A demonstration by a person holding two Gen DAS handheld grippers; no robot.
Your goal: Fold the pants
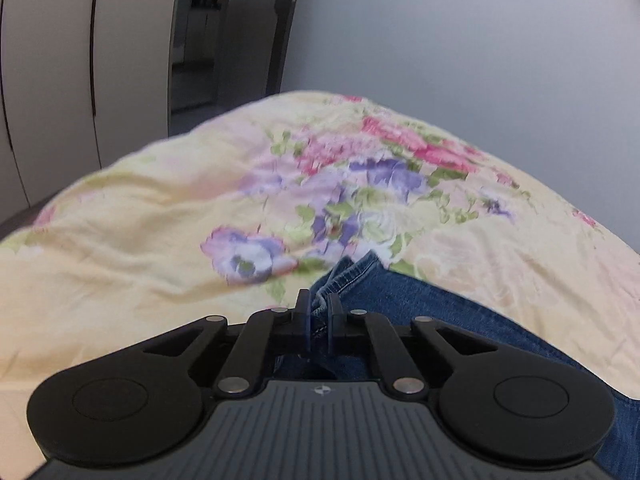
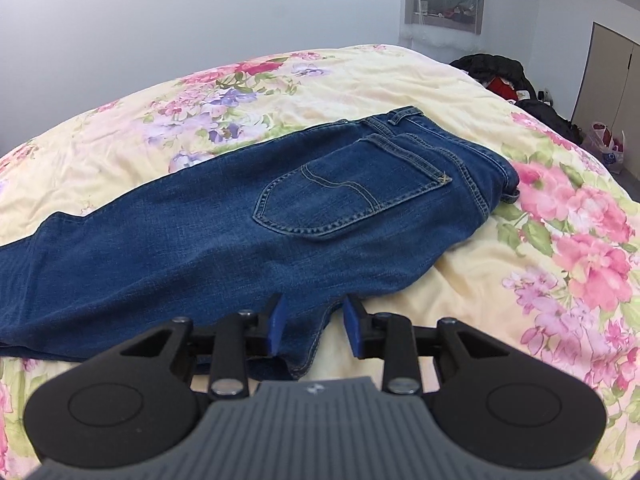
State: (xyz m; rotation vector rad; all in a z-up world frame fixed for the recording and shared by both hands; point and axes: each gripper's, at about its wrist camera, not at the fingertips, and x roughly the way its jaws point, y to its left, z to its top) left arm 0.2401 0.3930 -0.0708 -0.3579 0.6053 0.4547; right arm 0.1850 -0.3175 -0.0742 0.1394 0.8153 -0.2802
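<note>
Left tongs [image 1: 319, 312] pinch the jeans [image 2: 248, 216] hem; right tongs [image 2: 314, 322] gape around denim.

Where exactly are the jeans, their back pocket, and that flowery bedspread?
jeans [image 2: 160, 240], right wrist view, on the leg fabric.
back pocket [image 2: 340, 196], right wrist view, on the pocket's middle.
flowery bedspread [image 1: 140, 208], left wrist view, on a bare yellow stretch.

Each camera is sitting on a gripper, looking forward and down, very close to the bed [image 1: 120, 208]. Both are seeing the same jeans [image 2: 168, 232] and flowery cover (from different ends).
</note>
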